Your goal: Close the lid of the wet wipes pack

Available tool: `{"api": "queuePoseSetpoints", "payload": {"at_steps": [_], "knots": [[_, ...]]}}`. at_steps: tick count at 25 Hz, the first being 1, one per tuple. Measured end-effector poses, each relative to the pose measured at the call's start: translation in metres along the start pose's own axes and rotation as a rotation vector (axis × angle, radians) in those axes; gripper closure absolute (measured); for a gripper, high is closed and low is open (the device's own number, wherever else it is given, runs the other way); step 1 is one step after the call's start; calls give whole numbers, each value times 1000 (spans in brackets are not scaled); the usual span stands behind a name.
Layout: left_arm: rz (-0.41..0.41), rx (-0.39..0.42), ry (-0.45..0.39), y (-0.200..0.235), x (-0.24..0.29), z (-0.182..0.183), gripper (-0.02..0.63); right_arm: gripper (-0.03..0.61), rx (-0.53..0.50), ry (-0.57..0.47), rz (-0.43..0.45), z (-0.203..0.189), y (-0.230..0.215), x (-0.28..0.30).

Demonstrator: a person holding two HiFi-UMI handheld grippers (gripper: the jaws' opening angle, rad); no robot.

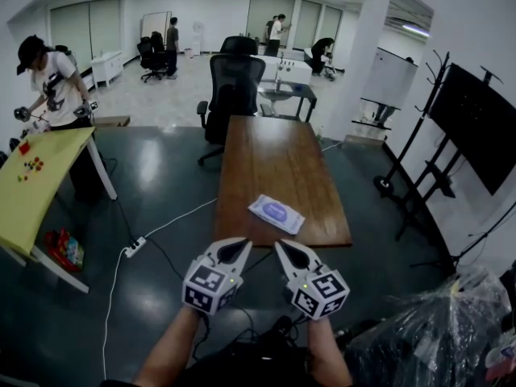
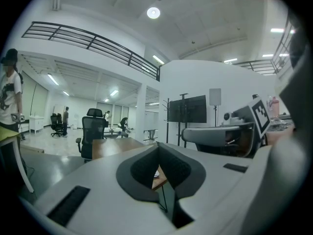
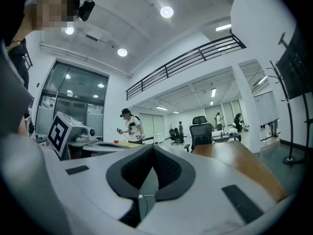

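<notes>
The wet wipes pack (image 1: 276, 214) is white with a blue oval on top and lies flat near the front right of the brown wooden table (image 1: 266, 164). I cannot tell how its lid stands from here. My left gripper (image 1: 235, 251) and right gripper (image 1: 291, 253) hang side by side over the floor, just short of the table's near edge and apart from the pack. Both are shut with nothing between the black pads. The left gripper view shows the left gripper (image 2: 157, 151) aimed at the table's near end. The right gripper (image 3: 152, 151) points past the table's left side.
A black office chair (image 1: 234, 87) stands at the table's far end. A yellow table (image 1: 32, 188) with a person (image 1: 50, 83) beside it is at left. A power strip (image 1: 135, 246) and cables lie on the floor. A screen on a stand (image 1: 476, 123) and a plastic-wrapped bundle (image 1: 435, 337) are at right.
</notes>
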State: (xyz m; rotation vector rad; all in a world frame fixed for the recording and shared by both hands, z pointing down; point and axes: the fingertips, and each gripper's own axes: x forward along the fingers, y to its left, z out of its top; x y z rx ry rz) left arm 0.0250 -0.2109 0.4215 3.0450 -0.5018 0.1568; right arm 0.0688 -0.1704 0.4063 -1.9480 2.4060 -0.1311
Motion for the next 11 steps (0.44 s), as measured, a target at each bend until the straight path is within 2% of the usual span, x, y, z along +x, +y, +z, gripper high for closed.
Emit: {"api": "queuePoseSetpoints", "payload": {"at_steps": [11], "knots": [[-5,9,4,-3,5,1,607,569,-10,0,-6,3,-4,-1]]}}
